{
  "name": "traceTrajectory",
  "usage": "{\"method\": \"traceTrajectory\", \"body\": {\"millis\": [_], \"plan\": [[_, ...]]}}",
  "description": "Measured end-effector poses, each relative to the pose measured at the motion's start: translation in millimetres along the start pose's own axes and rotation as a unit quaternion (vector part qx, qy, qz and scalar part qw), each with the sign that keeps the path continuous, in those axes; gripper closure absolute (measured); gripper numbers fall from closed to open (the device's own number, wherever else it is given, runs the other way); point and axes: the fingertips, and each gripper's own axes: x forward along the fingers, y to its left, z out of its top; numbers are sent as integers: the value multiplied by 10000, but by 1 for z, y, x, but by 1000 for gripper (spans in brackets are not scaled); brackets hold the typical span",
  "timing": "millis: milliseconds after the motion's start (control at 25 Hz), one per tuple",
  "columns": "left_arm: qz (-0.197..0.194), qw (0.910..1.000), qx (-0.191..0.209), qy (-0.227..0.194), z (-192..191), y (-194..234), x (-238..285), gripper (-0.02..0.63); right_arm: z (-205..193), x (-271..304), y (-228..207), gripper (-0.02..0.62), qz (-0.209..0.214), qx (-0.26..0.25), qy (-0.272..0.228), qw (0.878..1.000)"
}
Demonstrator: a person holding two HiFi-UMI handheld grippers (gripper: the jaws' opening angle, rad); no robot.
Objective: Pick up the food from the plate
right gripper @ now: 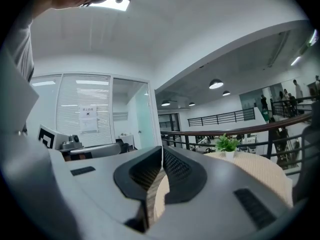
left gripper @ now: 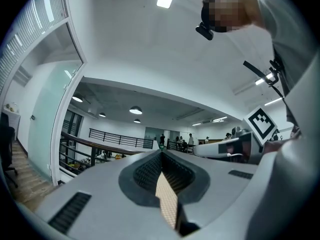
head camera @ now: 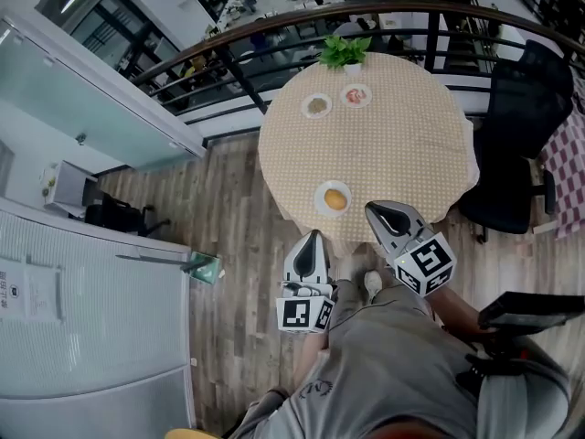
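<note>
A round worktop (head camera: 402, 154) under a beige dotted cloth stood beside a curved railing (head camera: 274, 27). Near its close edge lay a small white plate (head camera: 322, 190) that carried the food (head camera: 335, 199), a rounded orange-yellow piece resting at the plate's middle. At the far side sat two more small plates, one with a grey-brown portion (head camera: 316, 106) and one with a reddish portion (head camera: 356, 95), and just beyond them a potted green plant (head camera: 345, 53). A black office chair (head camera: 521, 126) stood to the right of the worktop.

The left tool (head camera: 315, 236) hung off the worktop's near edge, over the wooden floor (head camera: 228, 245), with its jaws together and nothing between them. The right tool (head camera: 371, 208) hovered at the near rim, just right of the food's plate and apart from it, jaws likewise pressed together and empty. The food lay untouched on its plate.
</note>
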Motion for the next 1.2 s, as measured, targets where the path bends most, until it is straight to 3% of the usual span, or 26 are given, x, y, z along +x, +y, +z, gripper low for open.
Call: {"method": "traceTrajectory", "body": {"millis": [520,1040,1080,1120,1200], "plan": [[-382,9992,43,-136,21,28,15,597,28,35,25,577,-179,-166,-157,9996],[-253,9996,-56,-95,19,81,6,597,31,76,37,577,-336,-436,-170,9983],[-249,9996,-53,-89,18,84,7,597,30,79,35,477,-447,-530,-114,9975],[-250,9996,-44,-87,18,86,8,597,28,83,32,324,-551,-587,-38,9968],[-252,9996,-24,-85,18,89,10,597,24,89,27,275,-670,-563,87,9961]]}}
